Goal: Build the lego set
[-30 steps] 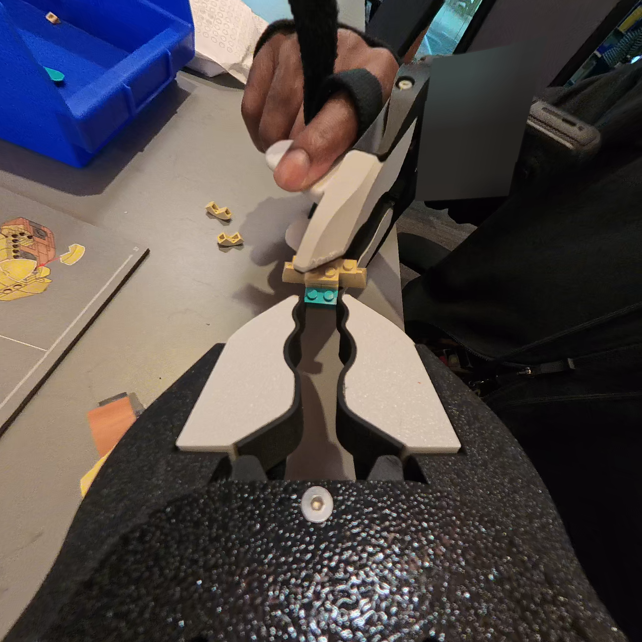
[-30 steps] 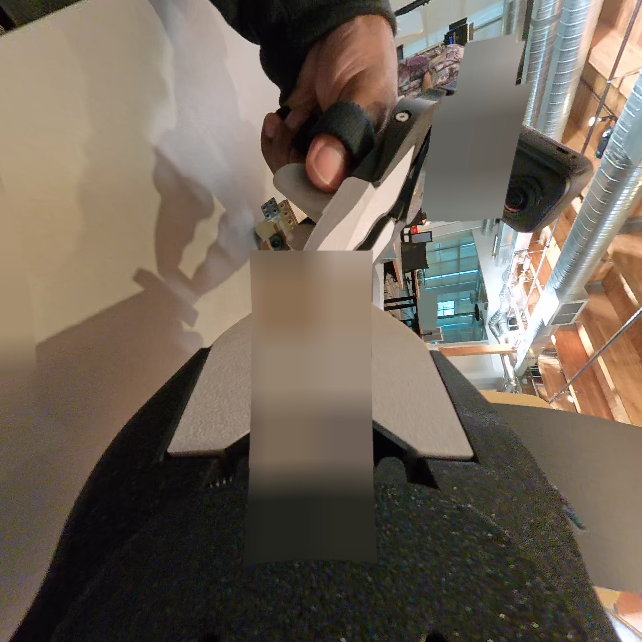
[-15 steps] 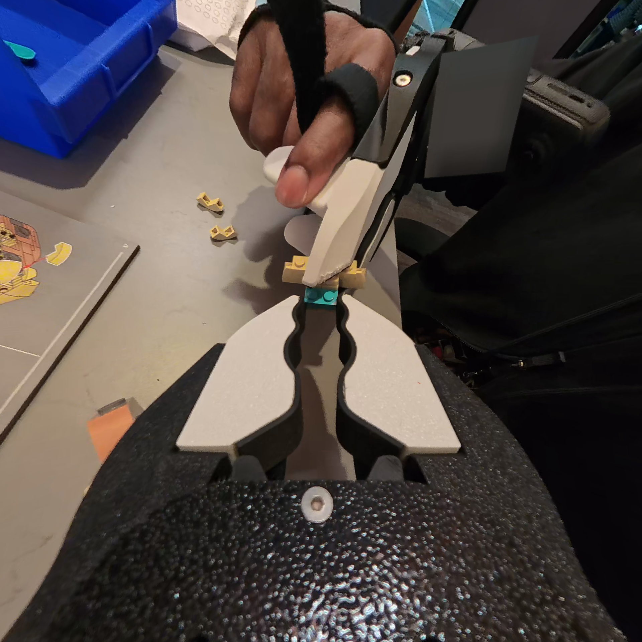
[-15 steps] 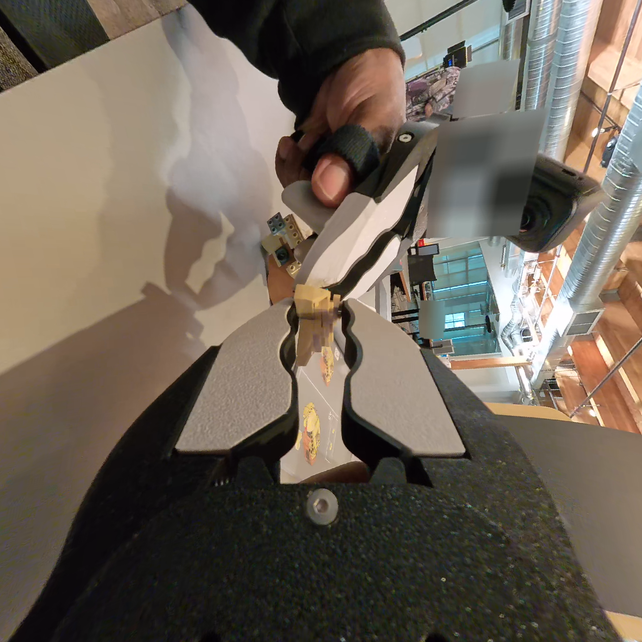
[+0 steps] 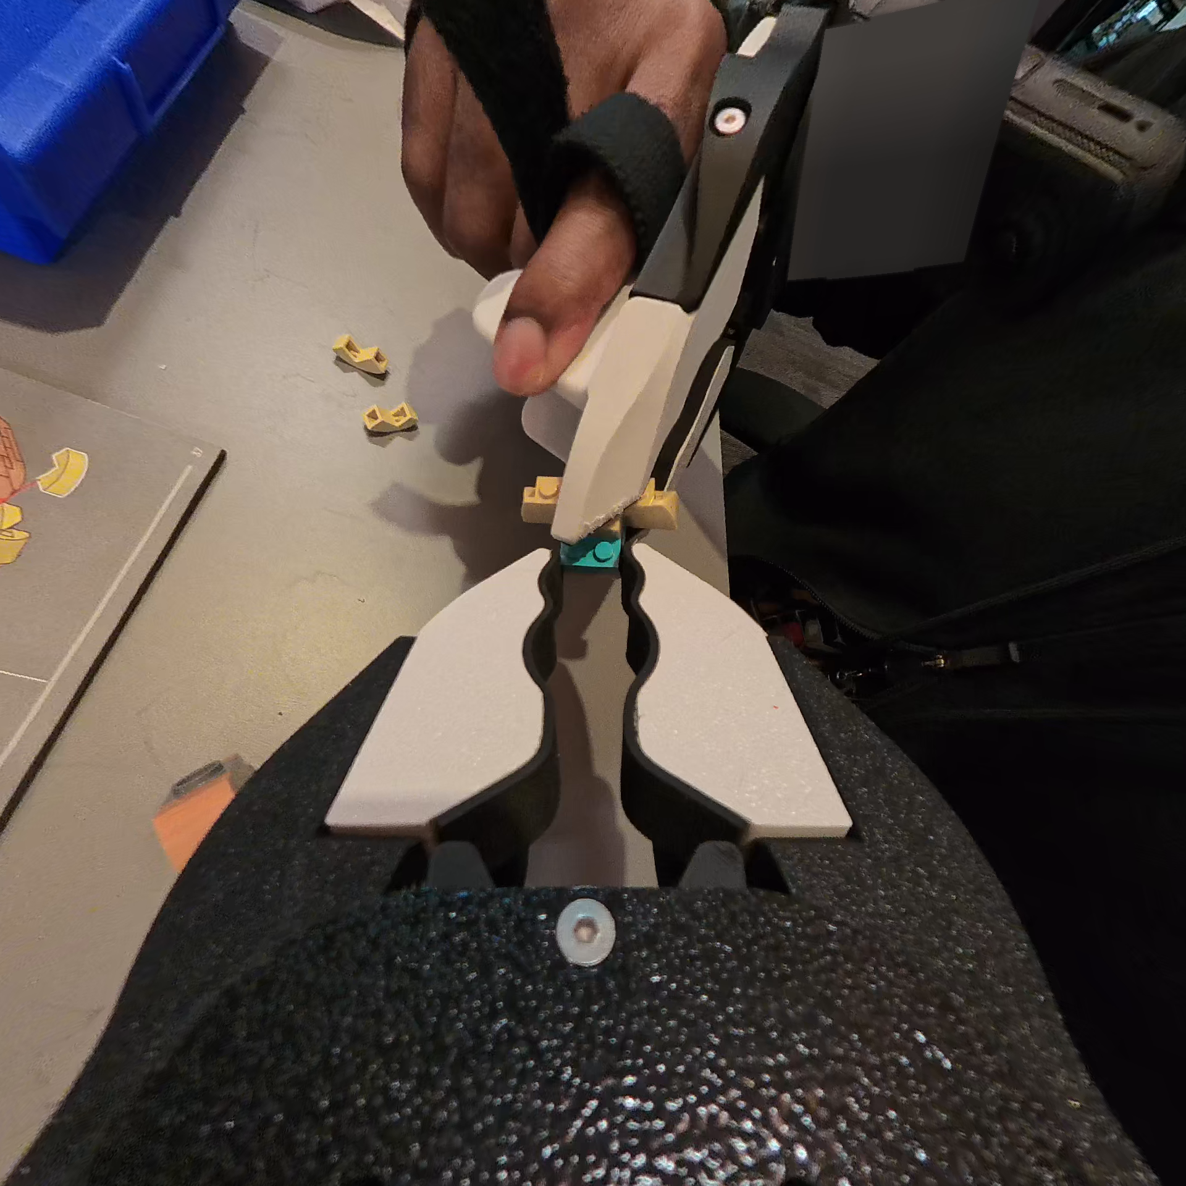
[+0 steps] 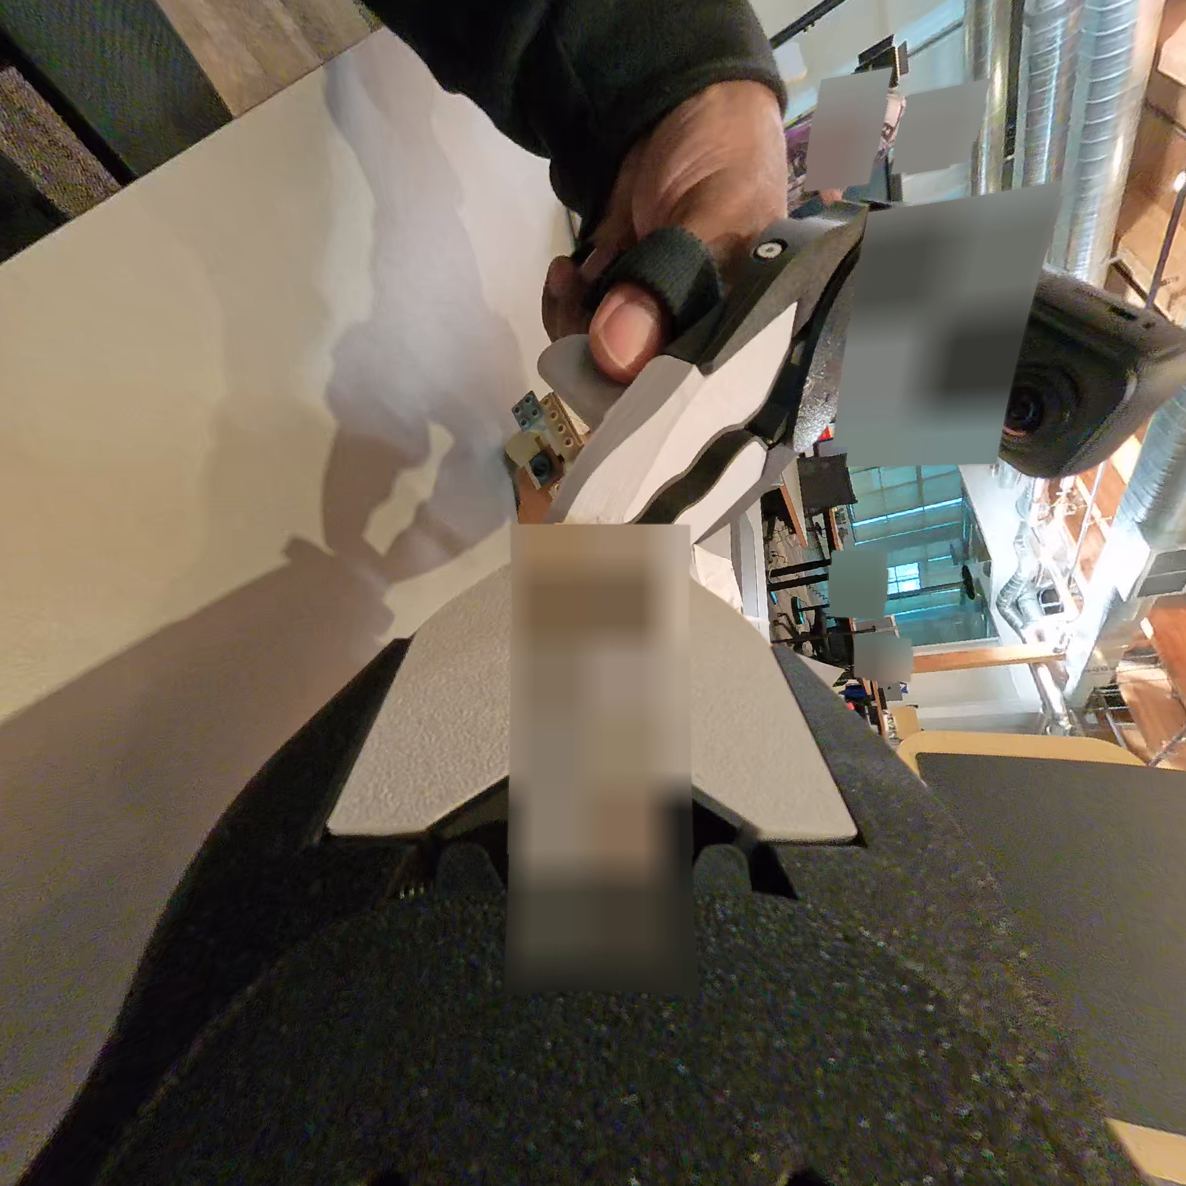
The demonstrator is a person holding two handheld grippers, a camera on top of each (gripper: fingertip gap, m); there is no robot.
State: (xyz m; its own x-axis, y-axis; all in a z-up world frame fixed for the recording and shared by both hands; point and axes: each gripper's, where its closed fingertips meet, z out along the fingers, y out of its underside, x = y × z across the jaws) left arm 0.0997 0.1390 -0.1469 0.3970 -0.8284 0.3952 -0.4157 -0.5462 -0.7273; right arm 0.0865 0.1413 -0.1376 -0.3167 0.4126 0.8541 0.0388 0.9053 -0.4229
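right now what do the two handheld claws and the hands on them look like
Each claw has a speckled black plastic body, a silver screw, and two pale grey flat fingers with wavy black rubber inner edges. The far claw matches. A black fabric strap loops the thumb; a dark sleeve covers the wrist.

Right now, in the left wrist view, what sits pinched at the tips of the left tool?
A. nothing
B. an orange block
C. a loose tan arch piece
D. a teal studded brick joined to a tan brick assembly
D: the teal brick sits pressed between the left tool tips, with the tan brick assembly joined beyond it and the right tool down on that assembly.
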